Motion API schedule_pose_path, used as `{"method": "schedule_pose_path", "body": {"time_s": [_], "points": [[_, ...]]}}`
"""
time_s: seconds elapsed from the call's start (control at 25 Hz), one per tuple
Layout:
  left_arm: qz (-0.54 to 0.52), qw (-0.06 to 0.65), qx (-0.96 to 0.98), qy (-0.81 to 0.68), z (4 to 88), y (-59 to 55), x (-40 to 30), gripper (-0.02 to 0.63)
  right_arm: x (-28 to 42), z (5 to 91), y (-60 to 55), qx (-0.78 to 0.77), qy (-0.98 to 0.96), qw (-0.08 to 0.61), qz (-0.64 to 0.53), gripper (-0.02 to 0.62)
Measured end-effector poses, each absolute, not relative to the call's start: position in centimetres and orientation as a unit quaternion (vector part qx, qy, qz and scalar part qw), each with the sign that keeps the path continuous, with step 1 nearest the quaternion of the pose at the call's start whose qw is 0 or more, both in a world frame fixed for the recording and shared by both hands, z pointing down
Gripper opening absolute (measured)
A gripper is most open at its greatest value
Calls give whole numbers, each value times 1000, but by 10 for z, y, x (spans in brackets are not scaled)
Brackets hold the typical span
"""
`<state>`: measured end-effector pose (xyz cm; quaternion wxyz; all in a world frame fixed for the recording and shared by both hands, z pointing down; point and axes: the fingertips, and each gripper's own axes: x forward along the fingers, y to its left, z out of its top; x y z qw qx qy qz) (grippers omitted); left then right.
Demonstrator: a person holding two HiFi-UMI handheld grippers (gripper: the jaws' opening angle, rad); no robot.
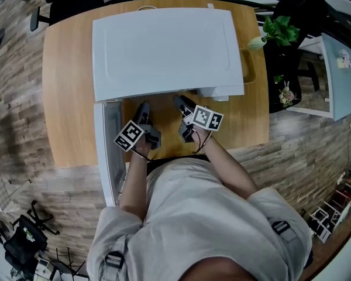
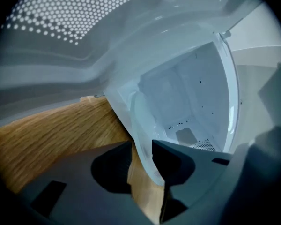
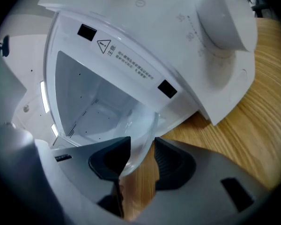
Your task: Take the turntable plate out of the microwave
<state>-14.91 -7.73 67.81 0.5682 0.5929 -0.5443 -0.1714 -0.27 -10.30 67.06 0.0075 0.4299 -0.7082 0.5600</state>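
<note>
Glass turntable plate [image 3: 139, 142] between parted fingers [image 3: 171, 165], white microwave [image 1: 164, 48]

The microwave [image 1: 164, 45] has a white shell, smooth with a soft satin sheen. It may be painted metal or plastic, I cannot tell which. Its inner walls have the same pale, smooth finish, with small perforated patches. The turntable plate [image 3: 139, 134] is clear glass, glossy at the rim. The table [image 1: 70, 98] is wood with a visible grain and low sheen. On the left gripper [image 2: 141, 146] and the right gripper [image 3: 140, 149] the jaws look like dark matt plastic — one pad is finely ribbed. The person's shirt [image 1: 210, 215] is light matt cloth.
</note>
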Motion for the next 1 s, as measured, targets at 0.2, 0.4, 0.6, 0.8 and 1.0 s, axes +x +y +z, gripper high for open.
{"method": "schedule_pose_path", "body": {"time_s": [0.2, 0.4, 0.6, 0.8, 1.0], "points": [[-159, 564, 592, -553, 681, -86, -153, 117, 1, 677, -111, 442, -698, 10, 563, 103], [-160, 564, 588, -558, 681, -83, -153, 110, 3, 679, -111, 442, -698, 6, 563, 85], [-158, 569, 590, -551, 681, -77, -150, 107, 5, 679, -107, 445, -699, 14, 560, 81], [-154, 577, 586, -548, 683, -65, -149, 107, 6, 679, -96, 447, -699, 29, 558, 83], [-157, 582, 580, -548, 680, -55, -147, 106, 8, 676, -86, 445, -698, 31, 560, 80]]}}
